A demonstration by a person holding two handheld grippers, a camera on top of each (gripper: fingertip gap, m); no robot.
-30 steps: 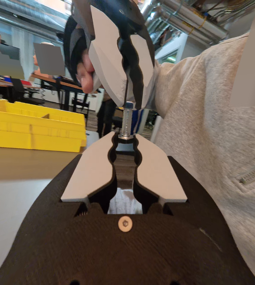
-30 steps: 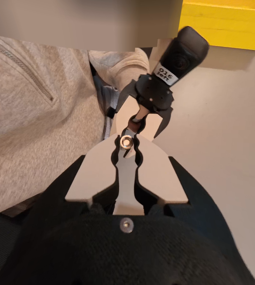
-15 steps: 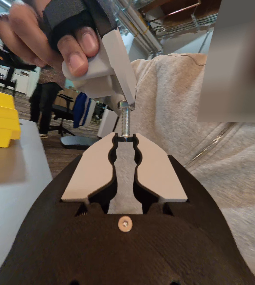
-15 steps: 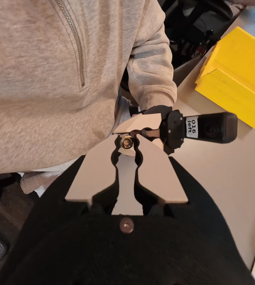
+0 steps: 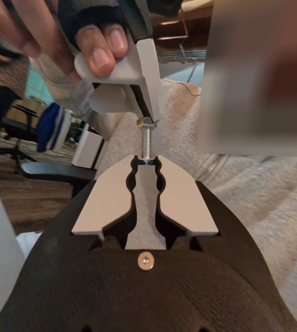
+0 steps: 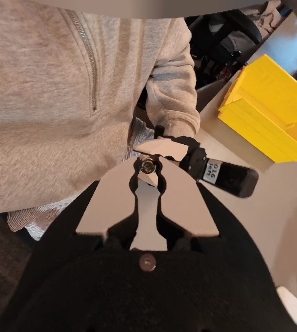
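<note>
The left tool [image 5: 146, 160] clamps a hex nut [image 5: 146, 162] at its fingertips. A threaded bolt [image 5: 146, 142] rises from the nut; its head is gripped by the right tool [image 6: 146, 166]. A yellow bin [image 6: 269, 111] sits on the table [image 6: 278, 206] beyond.

A dark wood-plank floor [image 5: 27, 194] runs under a black office chair [image 5: 18, 122] on a wheeled base, with blue-and-white striped cloth [image 5: 50, 125] hanging beside it. A white cabinet or panel [image 5: 88, 149], too blurred to tell which, stands behind a dark padded seat [image 5: 54, 172]. Overhead show brown wooden ceiling beams [image 5: 176, 30] and thin wires. In the right wrist view a pale beige desk [image 6: 278, 215] carries 1 yellow plastic bin [image 6: 269, 111], with dark chairs [image 6: 225, 39] beyond its edge. The light is soft and even.
</note>
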